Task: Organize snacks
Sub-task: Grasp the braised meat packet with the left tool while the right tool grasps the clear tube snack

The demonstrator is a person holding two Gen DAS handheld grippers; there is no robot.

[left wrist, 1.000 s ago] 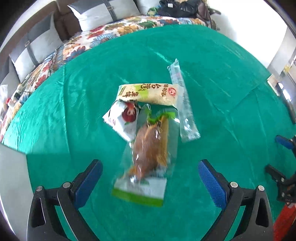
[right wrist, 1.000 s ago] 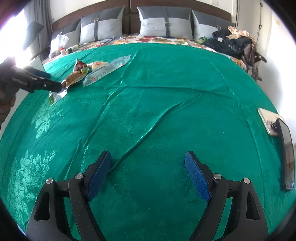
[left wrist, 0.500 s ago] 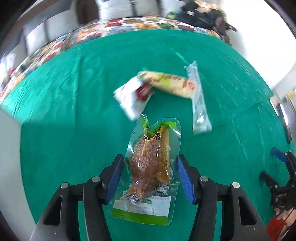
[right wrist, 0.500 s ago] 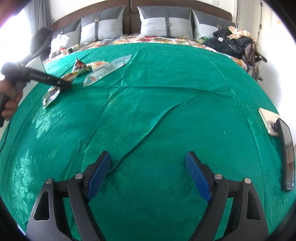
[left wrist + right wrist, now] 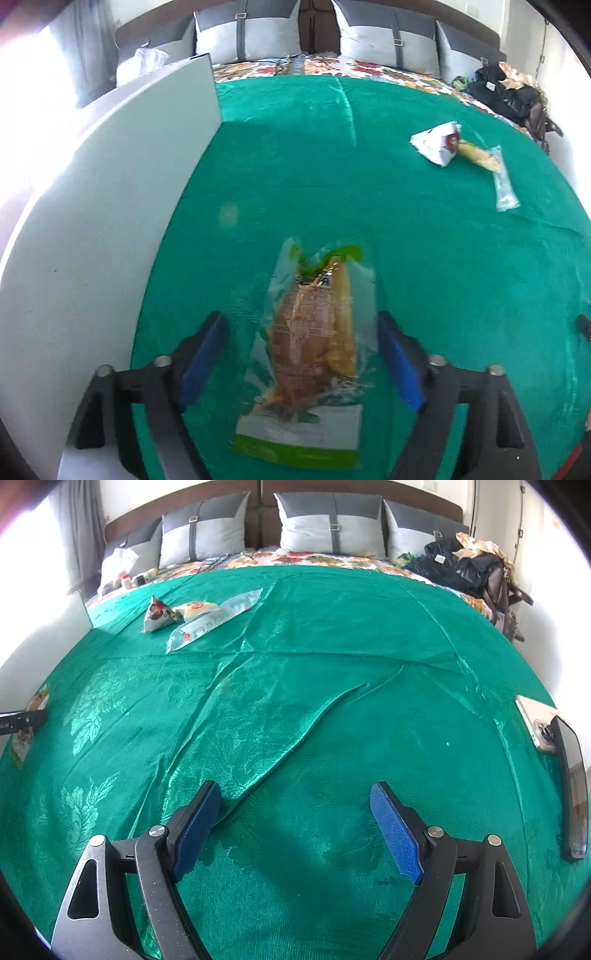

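A clear packet of brown food point(image 5: 314, 339) lies on the green cloth point(image 5: 443, 277), close to the cloth's left edge. My left gripper point(image 5: 301, 325) straddles it with its jaws opening, and the blue pads stand clear of the packet's sides. Far off to the right lie a white triangular packet point(image 5: 436, 146), a yellow packet point(image 5: 478, 157) and a long clear packet point(image 5: 504, 184). My right gripper point(image 5: 296, 792) hovers open over bare cloth with nothing between its fingers. In the right wrist view the brown packet point(image 5: 27, 720) shows at the left edge.
A white panel point(image 5: 110, 221) borders the cloth on the left. Two phones point(image 5: 535, 720) point(image 5: 572, 786) lie at the cloth's right edge. Grey pillows point(image 5: 332, 520) and a dark bag point(image 5: 461, 568) sit at the back. The cloth point(image 5: 314, 701) has raised folds.
My left gripper shut on the brown packet, carried it left away from the other snacks toward the white panel, then opened around it. The right gripper has not moved.
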